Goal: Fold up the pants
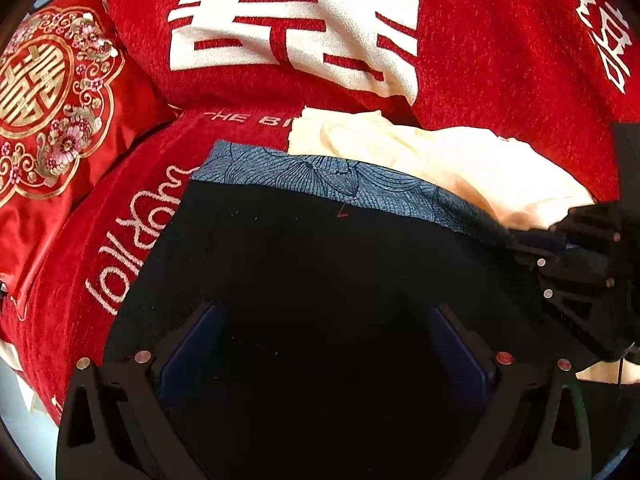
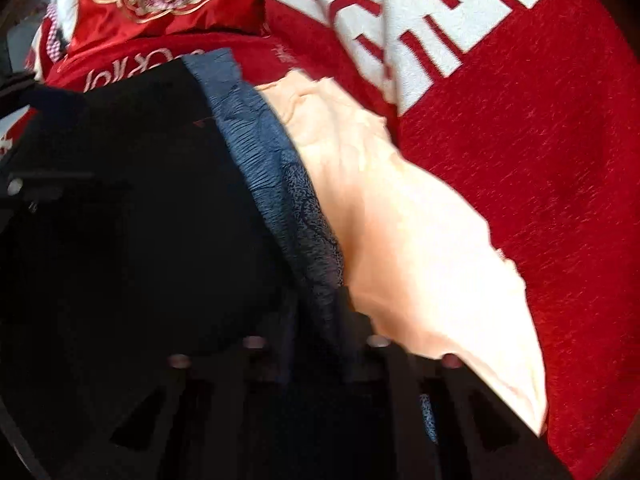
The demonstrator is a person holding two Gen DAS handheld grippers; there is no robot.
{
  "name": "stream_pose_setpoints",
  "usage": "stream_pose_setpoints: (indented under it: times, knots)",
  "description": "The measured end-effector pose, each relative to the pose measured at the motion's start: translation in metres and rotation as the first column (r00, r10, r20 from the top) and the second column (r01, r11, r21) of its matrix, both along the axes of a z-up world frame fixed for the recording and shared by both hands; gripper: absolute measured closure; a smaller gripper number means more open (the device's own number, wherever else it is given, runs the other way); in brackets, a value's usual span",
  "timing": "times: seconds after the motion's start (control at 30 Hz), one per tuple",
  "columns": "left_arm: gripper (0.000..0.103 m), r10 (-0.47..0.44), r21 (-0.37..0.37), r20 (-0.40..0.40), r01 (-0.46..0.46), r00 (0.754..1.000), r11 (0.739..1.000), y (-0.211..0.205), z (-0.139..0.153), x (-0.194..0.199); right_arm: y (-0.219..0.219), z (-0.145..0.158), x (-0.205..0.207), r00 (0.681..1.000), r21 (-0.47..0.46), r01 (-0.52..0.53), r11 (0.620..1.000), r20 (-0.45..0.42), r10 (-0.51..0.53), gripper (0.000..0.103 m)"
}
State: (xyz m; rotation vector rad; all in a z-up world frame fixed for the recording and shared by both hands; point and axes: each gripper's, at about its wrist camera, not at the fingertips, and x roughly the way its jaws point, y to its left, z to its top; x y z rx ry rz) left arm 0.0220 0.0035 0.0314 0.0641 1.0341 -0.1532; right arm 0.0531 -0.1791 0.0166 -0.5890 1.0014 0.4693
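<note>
Black pants (image 1: 320, 272) lie flat on my red blanket (image 1: 500, 60) for folding; left gripper (image 1: 324, 344) spread above, right gripper (image 2: 316, 360) pinching their patterned edge.

The left gripper (image 1: 324, 344) points forward with its jaws spread wide. The right gripper (image 2: 316, 344) sits at the right, angled leftward, its jaws drawn close together, though blur hides the tips.

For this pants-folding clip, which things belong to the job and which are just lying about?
Job: black pants with blue patterned waistband; left tool, open; right tool, at the waistband.

Lying about: cream garment; red blanket; embroidered red pillow.
</note>
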Motion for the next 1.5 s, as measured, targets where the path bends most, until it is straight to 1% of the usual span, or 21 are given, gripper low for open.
stream_pose_setpoints:
  times: [0.07, 0.13, 0.2, 0.33, 0.4, 0.47, 0.57, 0.67, 0.7, 0.77, 0.8, 0.83, 0.87, 0.9, 0.97, 1.0, 1.07, 1.23, 1.4, 1.47, 1.5]
  knots:
    - [0.000, 0.012, -0.009, -0.008, -0.012, 1.000, 1.000, 0.003, 0.000, 0.002, -0.007, 0.006, 0.002, 0.999, 0.063, 0.040, 0.997, -0.028, -0.038, 0.097]
    - [0.000, 0.019, -0.032, -0.016, -0.020, 1.000, 0.999, 0.007, 0.002, 0.004, -0.014, 0.023, -0.001, 0.998, 0.127, 0.064, 0.990, -0.015, -0.063, 0.099]
    - [0.000, 0.026, -0.062, -0.033, -0.028, 0.999, 0.998, 0.009, 0.004, 0.008, -0.013, 0.033, -0.009, 0.998, 0.148, 0.056, 0.987, 0.006, -0.057, 0.099]
    - [0.000, 0.056, -0.171, -0.100, -0.072, 0.993, 0.983, 0.010, 0.012, 0.026, 0.001, 0.039, -0.033, 0.998, 0.106, 0.002, 0.994, 0.063, -0.009, 0.099]
    - [0.000, 0.106, -0.233, -0.132, -0.135, 0.986, 0.963, 0.012, 0.017, 0.041, 0.007, 0.037, -0.044, 0.996, 0.076, -0.012, 0.997, 0.090, 0.005, 0.099]
    - [0.000, 0.159, -0.259, -0.170, -0.200, 0.973, 0.945, 0.011, 0.016, 0.058, 0.011, 0.032, -0.053, 0.994, 0.063, -0.018, 0.998, 0.105, 0.011, 0.099]
    - [0.000, 0.257, -0.200, -0.252, -0.310, 0.933, 0.930, 0.002, 0.004, 0.089, 0.014, 0.030, -0.061, 0.992, 0.045, -0.019, 0.999, 0.127, 0.013, 0.099]
    - [0.000, 0.313, -0.140, -0.335, -0.376, 0.889, 0.916, -0.013, -0.013, 0.113, 0.012, 0.034, -0.063, 0.990, 0.057, -0.012, 0.998, 0.142, 0.004, 0.099]
    - [0.000, 0.332, -0.104, -0.341, -0.386, 0.880, 0.917, -0.018, -0.017, 0.119, 0.011, 0.035, -0.061, 0.990, 0.066, -0.010, 0.998, 0.140, 0.001, 0.099]
    - [0.000, 0.348, -0.063, -0.336, -0.390, 0.875, 0.919, -0.027, -0.023, 0.129, 0.010, 0.036, -0.060, 0.990, 0.068, -0.014, 0.998, 0.140, 0.004, 0.099]
    - [0.005, 0.349, -0.060, -0.340, -0.391, 0.873, 0.918, -0.029, -0.026, 0.133, 0.011, 0.036, -0.060, 0.990, 0.065, -0.017, 0.998, 0.140, 0.008, 0.099]
    - [0.036, 0.371, -0.019, -0.329, -0.399, 0.868, 0.917, -0.031, -0.028, 0.135, 0.011, 0.035, -0.060, 0.990, 0.060, -0.022, 0.998, 0.140, 0.013, 0.099]
    - [0.060, 0.393, 0.040, -0.310, -0.401, 0.866, 0.915, -0.033, -0.027, 0.137, 0.011, 0.035, -0.060, 0.990, 0.058, -0.024, 0.998, 0.140, 0.016, 0.099]
    - [0.064, 0.400, 0.067, -0.298, -0.399, 0.867, 0.914, -0.034, -0.026, 0.136, 0.010, 0.035, -0.062, 0.990, 0.061, -0.024, 0.998, 0.140, 0.015, 0.099]
    - [0.083, 0.390, 0.022, -0.288, -0.401, 0.875, 0.916, -0.030, -0.021, 0.130, 0.008, 0.036, -0.063, 0.990, 0.074, -0.021, 0.997, 0.139, 0.011, 0.099]
    - [0.085, 0.386, -0.006, -0.284, -0.404, 0.878, 0.915, -0.025, -0.019, 0.125, 0.006, 0.037, -0.063, 0.990, 0.081, -0.018, 0.997, 0.138, 0.007, 0.099]
    - [0.092, 0.378, -0.076, -0.279, -0.412, 0.883, 0.908, -0.015, -0.013, 0.112, 0.004, 0.041, -0.064, 0.990, 0.096, -0.010, 0.995, 0.138, -0.003, 0.099]
    - [0.093, 0.360, -0.199, -0.215, -0.402, 0.908, 0.894, 0.005, 0.016, 0.061, 0.004, 0.060, -0.078, 0.987, 0.123, -0.024, 0.992, 0.162, 0.004, 0.102]
    - [0.093, 0.349, -0.272, -0.167, -0.384, 0.922, 0.883, 0.026, 0.044, 0.014, 0.011, 0.081, -0.099, 0.980, 0.119, -0.043, 0.992, 0.197, 0.019, 0.102]
    - [0.093, 0.342, -0.276, -0.152, -0.372, 0.927, 0.886, 0.027, 0.049, 0.010, 0.002, 0.082, -0.097, 0.987, 0.143, -0.014, 0.990, 0.159, -0.009, 0.101]
    - [0.093, 0.337, -0.270, -0.135, -0.362, 0.932, 0.892, 0.023, 0.053, 0.008, -0.005, 0.081, -0.095, 0.989, 0.160, 0.013, 0.987, 0.142, -0.036, 0.096]
